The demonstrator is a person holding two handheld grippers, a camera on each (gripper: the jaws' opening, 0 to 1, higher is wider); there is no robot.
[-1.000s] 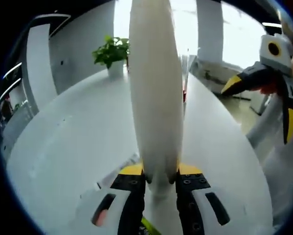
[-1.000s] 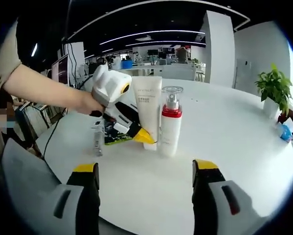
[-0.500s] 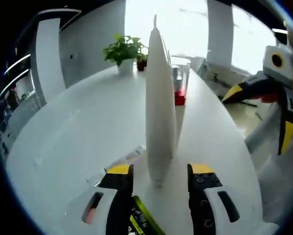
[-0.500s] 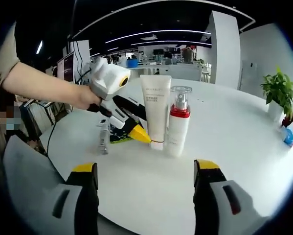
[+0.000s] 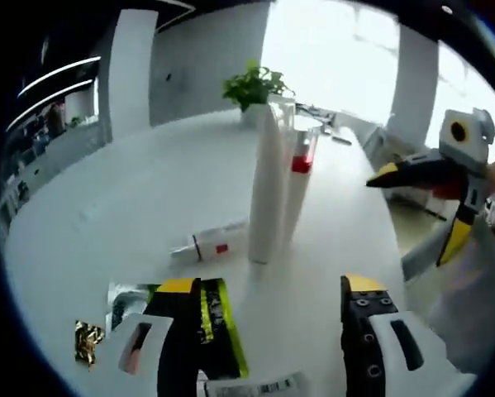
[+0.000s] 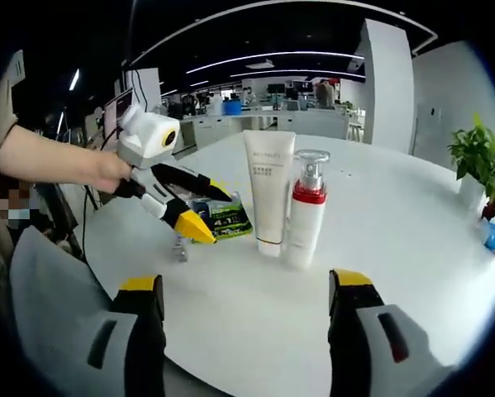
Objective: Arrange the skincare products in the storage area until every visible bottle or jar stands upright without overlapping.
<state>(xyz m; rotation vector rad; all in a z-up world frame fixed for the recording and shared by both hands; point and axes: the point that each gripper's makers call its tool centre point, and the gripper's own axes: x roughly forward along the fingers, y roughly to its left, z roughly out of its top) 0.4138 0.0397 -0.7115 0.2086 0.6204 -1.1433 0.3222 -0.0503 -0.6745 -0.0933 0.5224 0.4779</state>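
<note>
the white tube (image 6: 268, 197) stands upright on its cap near the middle of the round table (image 6: 412, 248), touching or just beside the pump bottle (image 6: 305, 211) with the red collar, which is also upright; in the left gripper view the same tube (image 5: 264, 190) and bottle (image 5: 295, 178) rise side by side, the bottle partly behind the tube; the left tongs (image 6: 199, 207) hang near the tube with their jaws wide and nothing between them, seen also as the left tongs (image 5: 268, 294) from their own camera; the right tongs (image 6: 245, 285) wait nearer the table's near edge, wide and empty, and the right tongs (image 5: 421, 194) show at the side of the left gripper view, well apart from the products; the step in hand looks like the release of the stood-up tube; a small tube (image 5: 210, 244) lies on its side just beside the tall one, toward the left tongs; a green packet (image 6: 222, 217) lies flat behind them, and something gold (image 5: 88, 341) sits toward the table's edge, too blurred to name; the next move probably calls for the left tongs to close on the small tube and set it on end, clear of the two standing items so neither is knocked.
</note>
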